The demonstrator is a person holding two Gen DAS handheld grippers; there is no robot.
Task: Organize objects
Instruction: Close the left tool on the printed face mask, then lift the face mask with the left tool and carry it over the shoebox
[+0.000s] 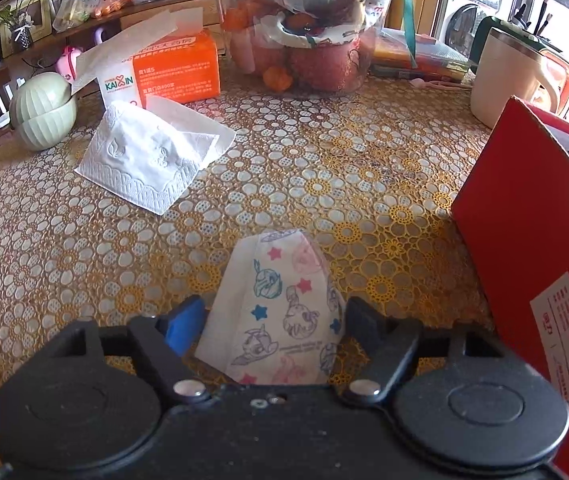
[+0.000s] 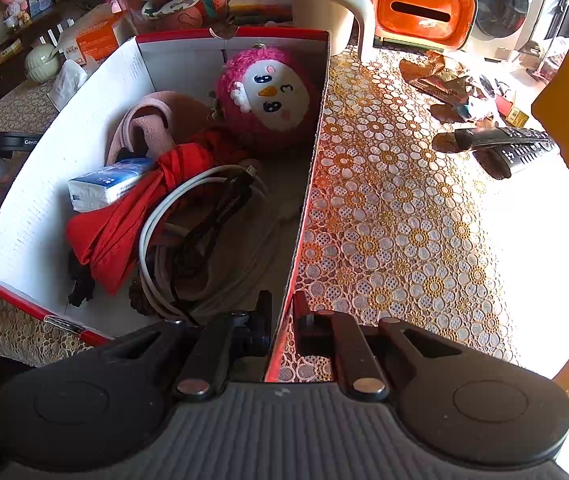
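Observation:
My left gripper [image 1: 274,312] is open around a white face mask [image 1: 280,304] printed with cartoon figures and stars, which lies on the lace tablecloth between the jaws. The red cardboard box [image 1: 524,248] stands just to its right. My right gripper [image 2: 282,316] is shut on the near right wall of the red box [image 2: 308,184]. Inside the box lie a pink plush toy [image 2: 268,96], a pink cloth [image 2: 152,124], a tissue pack [image 2: 108,184], a red cloth [image 2: 132,216] and white and black cables [image 2: 204,232].
A folded white tissue [image 1: 152,156], orange tissue box [image 1: 172,68], green bowls [image 1: 42,110], clear fruit container [image 1: 304,28] and cream mug [image 1: 508,72] stand further back. Remotes [image 2: 512,146], wrappers [image 2: 444,80] and an orange holder [image 2: 420,8] lie right of the box.

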